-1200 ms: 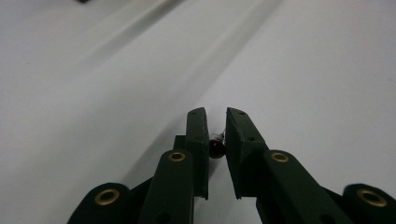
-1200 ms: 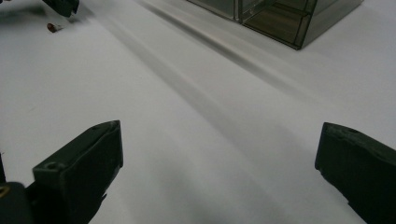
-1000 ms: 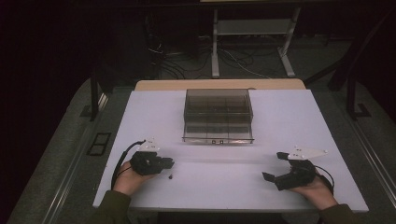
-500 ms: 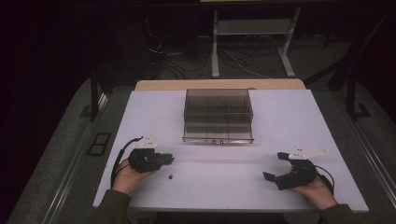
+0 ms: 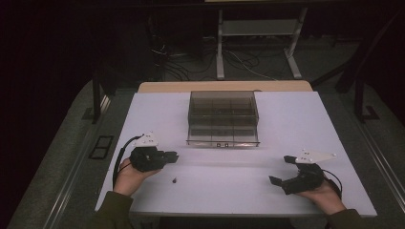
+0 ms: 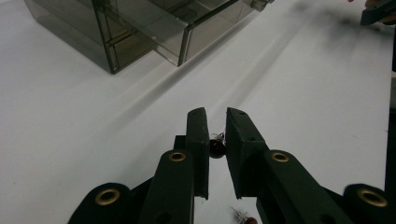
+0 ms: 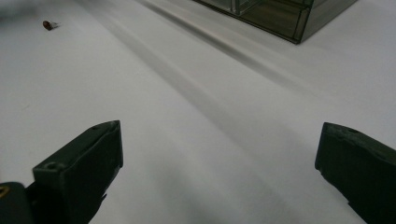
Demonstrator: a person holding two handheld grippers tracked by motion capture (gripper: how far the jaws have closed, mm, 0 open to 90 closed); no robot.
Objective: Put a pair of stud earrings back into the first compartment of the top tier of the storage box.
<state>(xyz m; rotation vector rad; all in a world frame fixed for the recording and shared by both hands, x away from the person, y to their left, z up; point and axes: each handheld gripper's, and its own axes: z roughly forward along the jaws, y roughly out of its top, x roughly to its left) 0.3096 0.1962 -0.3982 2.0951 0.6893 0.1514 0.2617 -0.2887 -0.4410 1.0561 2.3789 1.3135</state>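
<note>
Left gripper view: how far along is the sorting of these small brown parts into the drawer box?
Done: the drawer box has a drawer pulled out. In hand: the left tongs pinch one small brown part. Left: carrying it to the drawer, then a second part on the table. The right tongs wait open.

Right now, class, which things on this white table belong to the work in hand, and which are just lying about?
In the job:
- left tongs, shut on a small dark reddish-brown bead-like part
- smoky clear plastic drawer box, front drawer pulled out

Lying about:
- second small reddish-brown part loose on the table
- right tongs, open, holding nothing
- cables on the floor
</note>
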